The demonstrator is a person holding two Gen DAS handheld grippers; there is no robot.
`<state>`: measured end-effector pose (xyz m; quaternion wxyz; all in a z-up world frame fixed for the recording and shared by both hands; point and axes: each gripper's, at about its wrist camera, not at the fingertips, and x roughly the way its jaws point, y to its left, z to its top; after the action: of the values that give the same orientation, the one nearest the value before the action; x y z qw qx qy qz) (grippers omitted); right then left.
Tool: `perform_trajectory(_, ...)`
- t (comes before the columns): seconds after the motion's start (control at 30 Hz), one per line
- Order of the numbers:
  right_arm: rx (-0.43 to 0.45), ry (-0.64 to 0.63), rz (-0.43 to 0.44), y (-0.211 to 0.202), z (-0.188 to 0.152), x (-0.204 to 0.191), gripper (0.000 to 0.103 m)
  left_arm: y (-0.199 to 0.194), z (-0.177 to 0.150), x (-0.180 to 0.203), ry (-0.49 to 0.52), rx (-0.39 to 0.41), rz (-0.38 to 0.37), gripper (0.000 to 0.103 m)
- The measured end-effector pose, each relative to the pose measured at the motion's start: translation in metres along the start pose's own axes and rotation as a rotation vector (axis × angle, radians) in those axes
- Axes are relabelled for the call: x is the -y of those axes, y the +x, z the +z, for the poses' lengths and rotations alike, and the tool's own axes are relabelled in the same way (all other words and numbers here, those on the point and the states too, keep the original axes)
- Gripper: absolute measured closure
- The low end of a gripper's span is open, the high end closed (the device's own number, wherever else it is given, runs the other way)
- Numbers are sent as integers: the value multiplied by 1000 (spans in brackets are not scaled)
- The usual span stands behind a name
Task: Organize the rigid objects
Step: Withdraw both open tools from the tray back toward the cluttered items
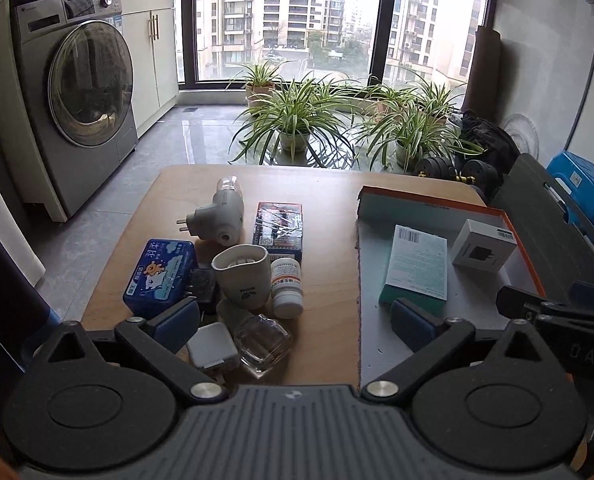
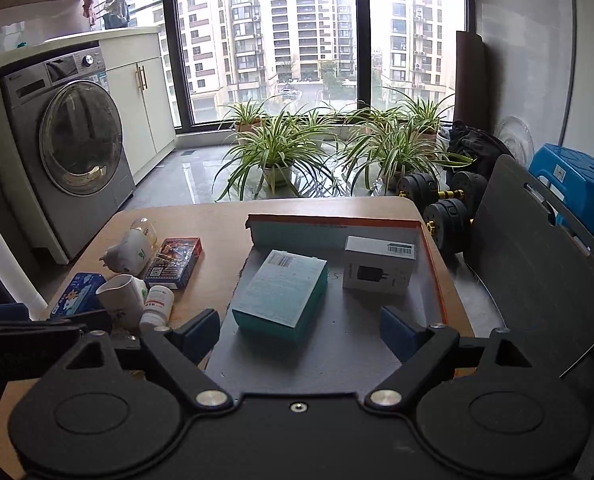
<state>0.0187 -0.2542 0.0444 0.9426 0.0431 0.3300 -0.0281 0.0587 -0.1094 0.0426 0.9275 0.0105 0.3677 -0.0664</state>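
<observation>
- My left claw (image 1: 295, 322): wide open, empty, over the desk (image 1: 329, 280).
- My right claw (image 2: 300, 330): open, empty.
- Teal box (image 2: 281, 294), white charger box (image 2: 379, 266): already in the orange-rimmed tray (image 2: 433, 264).
- Next, probably: pill bottle (image 1: 287, 288) from the clutter.

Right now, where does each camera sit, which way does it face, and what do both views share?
Left wrist: on the left gripper, low over the wooden table, facing the window; its open fingers frame the clutter, and the right gripper shows at right.
Right wrist: on the right gripper, further right, over the orange-rimmed tray; fingers open.
Shared: teal box, white box, washing machine.
</observation>
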Motion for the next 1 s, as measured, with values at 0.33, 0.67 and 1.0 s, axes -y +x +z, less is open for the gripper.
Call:
perform_trajectory(0.33,-12,-58,49,0,-5,-37,1,-13,-10,-34,-38,11,39,0)
perform_trajectory(0.67,-26,-98,78,2,-10,-61,1,-20,-16,-57,-58,20,73,0)
perform_trajectory(1.0,-39,-113,87,6,-12,-72,1,-23,-19,-68,-65,22,85,0)
